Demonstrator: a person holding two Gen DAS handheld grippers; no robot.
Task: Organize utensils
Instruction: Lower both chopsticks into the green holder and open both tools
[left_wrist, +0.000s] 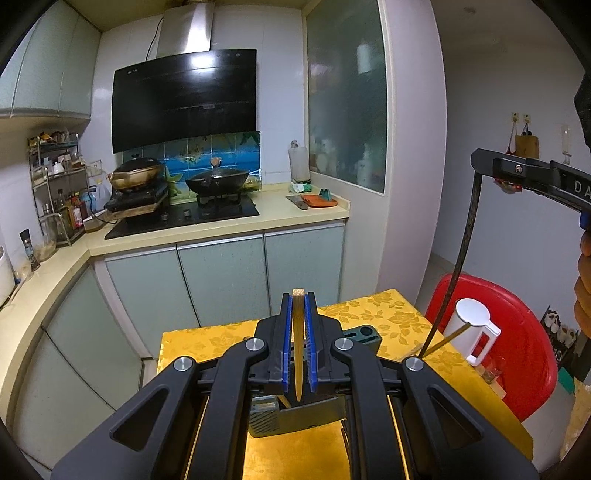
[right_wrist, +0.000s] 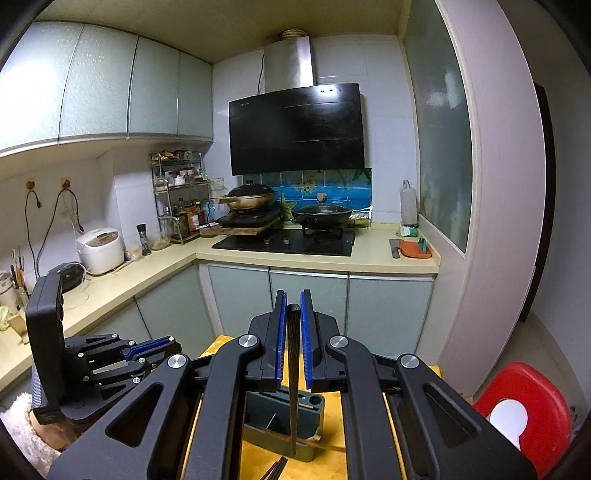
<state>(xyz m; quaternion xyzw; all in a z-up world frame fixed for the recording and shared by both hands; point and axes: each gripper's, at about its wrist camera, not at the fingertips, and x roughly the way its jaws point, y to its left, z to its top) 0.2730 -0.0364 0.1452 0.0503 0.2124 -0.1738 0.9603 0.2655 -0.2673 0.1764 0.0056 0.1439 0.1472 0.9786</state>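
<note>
Hanging point-down, a pale chopstick (left_wrist: 298, 347) stands upright, clamped in the closed left tool (left_wrist: 299, 306) above the yellow table (left_wrist: 373, 314). A dark chopstick (right_wrist: 293, 376) hangs likewise, gripped by the right tool (right_wrist: 293, 306) over the grey holder (right_wrist: 314, 424).

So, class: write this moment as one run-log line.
left gripper: shut on light chopstick | right gripper: shut on dark chopstick | holder: on yellow table

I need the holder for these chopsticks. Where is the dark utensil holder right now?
The dark utensil holder stands on the yellow tablecloth, low and central in the right wrist view, directly beneath the dark chopstick held in the right gripper.
</note>
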